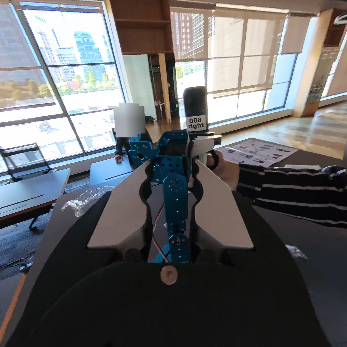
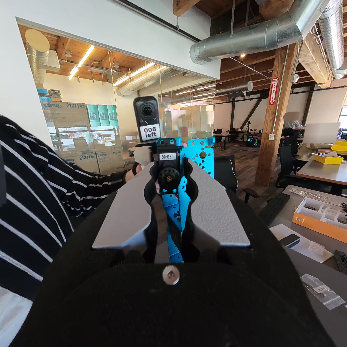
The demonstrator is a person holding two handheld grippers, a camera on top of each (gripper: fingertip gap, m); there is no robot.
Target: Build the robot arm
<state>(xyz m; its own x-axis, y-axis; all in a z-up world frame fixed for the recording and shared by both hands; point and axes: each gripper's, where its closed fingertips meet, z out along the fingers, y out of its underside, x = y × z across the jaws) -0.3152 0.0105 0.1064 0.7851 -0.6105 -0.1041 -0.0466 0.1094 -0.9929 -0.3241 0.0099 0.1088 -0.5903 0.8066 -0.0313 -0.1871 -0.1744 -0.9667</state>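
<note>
A blue metal robot-arm assembly with a black servo and a red-white wire is held up between both grippers, above a dark table. My left gripper is shut on its blue bracket, with a blue link running back between the grey fingers. My right gripper faces it from the other side and is shut on the servo and blue plate. Each view shows the other gripper's camera and a hand with a striped sleeve.
A clear plastic bag and a printed sheet lie on the table. A person sits at a desk beyond. To the right are an orange compartment box, a phone, another bag, a black chair and a wooden post. The tips of both grippers are at nearly the same place.
</note>
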